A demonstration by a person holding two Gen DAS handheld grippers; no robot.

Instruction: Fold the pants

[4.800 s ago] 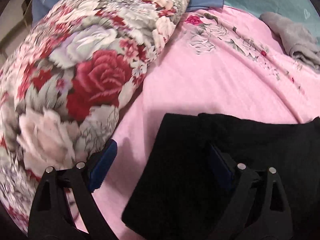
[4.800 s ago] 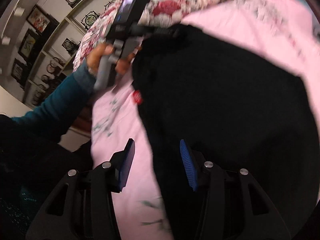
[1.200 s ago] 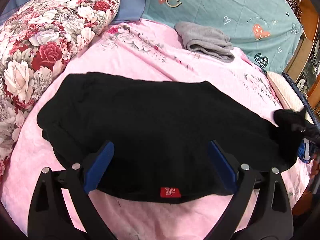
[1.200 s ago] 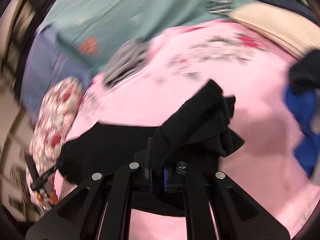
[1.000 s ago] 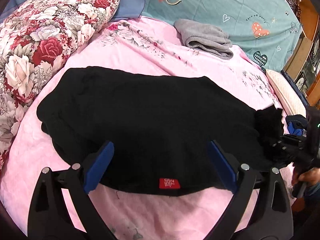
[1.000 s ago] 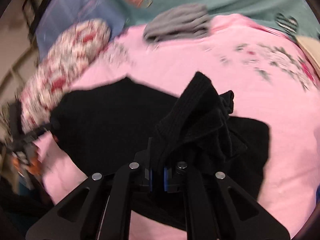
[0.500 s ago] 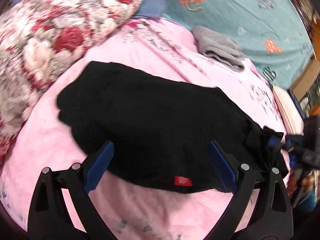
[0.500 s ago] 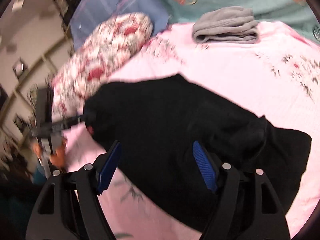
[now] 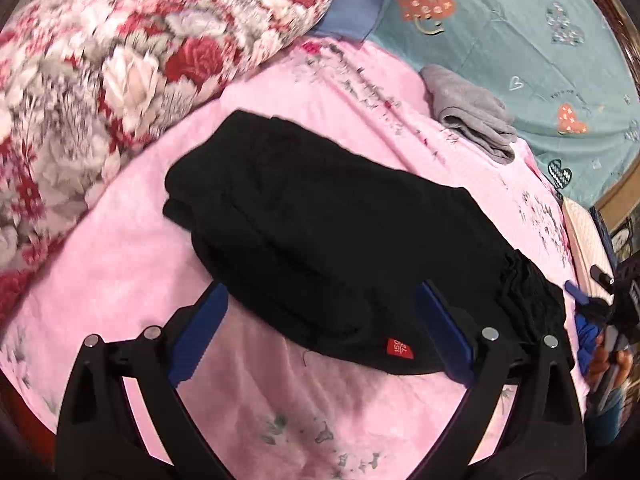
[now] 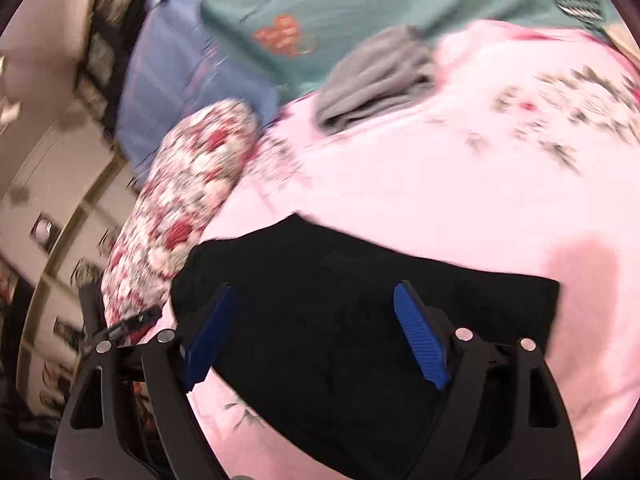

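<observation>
Black pants (image 9: 328, 232) lie folded in layers on the pink bedsheet (image 9: 120, 264), with a small red tag (image 9: 399, 349) at the near edge. My left gripper (image 9: 320, 336) is open and empty, hovering over the near edge of the pants. In the right wrist view the pants (image 10: 360, 320) lie flat under my right gripper (image 10: 316, 332), which is open and empty just above them. The right gripper also shows at the far right of the left wrist view (image 9: 612, 300), beside the bunched end of the pants.
A floral pillow (image 9: 120, 60) lies at the left, also in the right wrist view (image 10: 188, 200). A folded grey garment (image 9: 472, 112) sits at the back on the sheet. A teal heart-print cover (image 9: 520, 20) lies behind. Shelves with pictures (image 10: 48, 240) stand left.
My right gripper opened and let go of the bunched pants end, which now lies on the bed. The left gripper stayed open and shifted slightly along the near edge.
</observation>
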